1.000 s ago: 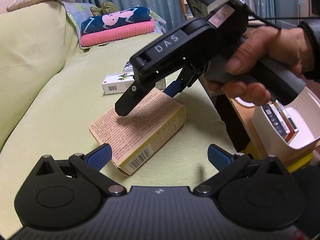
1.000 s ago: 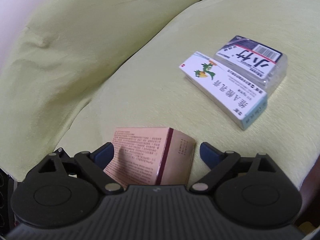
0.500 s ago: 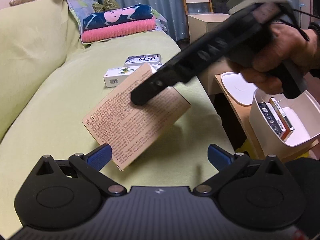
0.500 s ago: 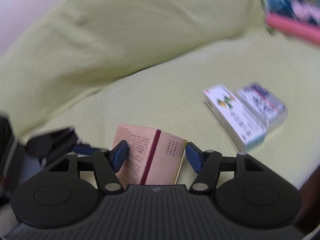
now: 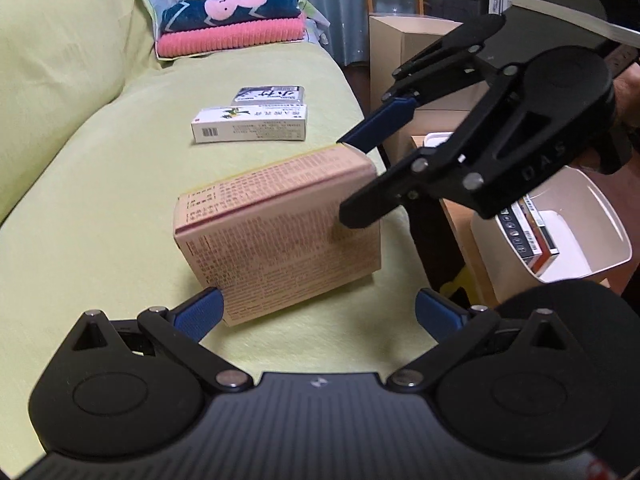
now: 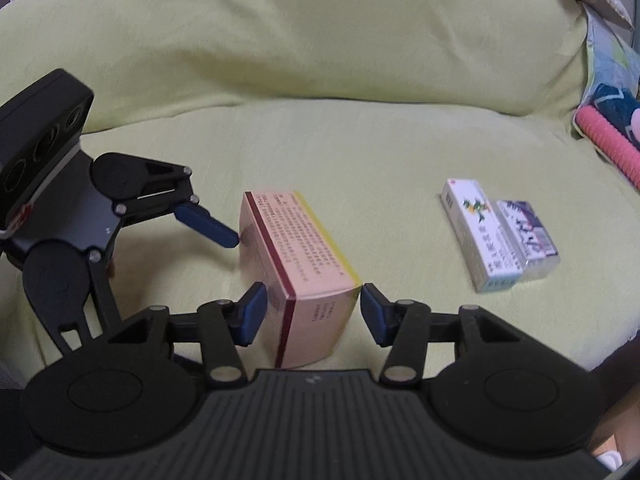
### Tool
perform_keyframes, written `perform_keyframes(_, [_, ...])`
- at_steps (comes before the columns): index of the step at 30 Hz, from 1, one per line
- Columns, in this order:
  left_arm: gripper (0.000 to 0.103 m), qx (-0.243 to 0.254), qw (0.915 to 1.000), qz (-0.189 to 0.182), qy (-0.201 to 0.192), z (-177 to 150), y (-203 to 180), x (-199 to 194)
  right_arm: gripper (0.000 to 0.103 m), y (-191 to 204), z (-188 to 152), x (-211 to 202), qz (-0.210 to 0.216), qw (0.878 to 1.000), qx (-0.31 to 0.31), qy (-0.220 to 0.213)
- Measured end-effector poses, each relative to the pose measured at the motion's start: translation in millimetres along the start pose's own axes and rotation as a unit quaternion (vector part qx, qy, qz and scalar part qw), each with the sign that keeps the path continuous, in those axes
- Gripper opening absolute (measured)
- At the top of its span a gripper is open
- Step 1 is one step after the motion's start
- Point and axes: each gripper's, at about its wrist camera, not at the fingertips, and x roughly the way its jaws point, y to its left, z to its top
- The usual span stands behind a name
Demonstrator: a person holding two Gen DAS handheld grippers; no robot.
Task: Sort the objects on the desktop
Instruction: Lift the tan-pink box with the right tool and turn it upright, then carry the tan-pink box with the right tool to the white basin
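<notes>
Setting: green-covered sofa seat (image 5: 120, 208) serves as my work surface, with folded pink and blue towels (image 5: 232, 24) at its far end.
Landmark: I place everything against the tan printed box (image 5: 280, 236), which stands tipped on the cushion.
Left of box: my left gripper (image 5: 320, 312) sits wide open, one blue pad touching the box's near corner, holding nothing.
At box: my right gripper (image 6: 308, 312) has its pads narrowed to either side of the box's end; whether they are pressing I cannot tell.
Beyond box: a white carton (image 5: 250, 124) and a clear-wrapped pack (image 5: 270, 94) lie side by side, well apart from it.
Right of box: a white bin (image 5: 576, 232) on a low stand, some slim packs upright inside.
Step, my judgement: gripping the tan box to carry it, probably to the bin.
Next move: I need a firm squeeze and a level lift, since the box is tilted and could twist.
View difference: only the left wrist camera shows the bin; only the right wrist camera shows the box's maroon stripe and how the pads flank it.
</notes>
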Motion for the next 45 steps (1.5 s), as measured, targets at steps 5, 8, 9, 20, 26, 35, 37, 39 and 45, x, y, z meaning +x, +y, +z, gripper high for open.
perform_keyframes(5, [0.103, -0.004, 1.0000, -0.002, 0.005, -6.3, -5.1, -1.5, 0.047, 12.0, 7.0, 5.5, 0.004, 1.000, -0.017, 0.012])
perform_keyframes(8, [0.103, -0.007, 1.0000, -0.001, 0.006, -9.4, -6.8, -2.4, 0.047, 22.6, 14.7, 13.4, 0.001, 0.999, -0.040, 0.023])
perform_keyframes(9, [0.103, -0.008, 0.9999, 0.000, 0.006, -10.2, -7.0, -2.3, 0.047, 26.8, 17.8, 16.5, -0.003, 0.998, -0.052, 0.029])
perform_keyframes(20, [0.103, -0.023, 0.9997, 0.007, 0.004, -12.5, 0.1, -0.2, 0.043, 50.2, 41.6, 41.2, -0.023, 0.992, -0.101, 0.073])
perform_keyframes(26, [0.103, -0.018, 0.9998, 0.012, 0.004, -10.6, 3.9, -3.5, 0.041, 44.8, 43.4, 40.0, -0.045, 0.996, -0.045, 0.061])
perform_keyframes(35, [0.103, -0.002, 0.9997, 0.019, -0.013, 13.2, 6.5, -2.4, 0.041, 31.5, 44.7, 25.4, -0.137, 0.989, -0.015, 0.057])
perform_keyframes(37, [0.103, 0.001, 0.9997, 0.019, -0.013, 17.8, 5.5, 1.0, 0.041, 28.8, 41.2, 30.2, -0.134, 0.988, -0.008, 0.071])
perform_keyframes(39, [0.103, 0.003, 0.9998, 0.018, -0.012, 18.8, 4.7, 3.5, 0.041, 26.2, 36.9, 33.5, -0.132, 0.987, -0.006, 0.089])
perform_keyframes(45, [0.103, 0.008, 0.9999, 0.013, -0.008, 21.8, 2.4, 11.0, 0.042, 12.4, 37.1, 36.2, -0.121, 0.987, 0.021, 0.104])
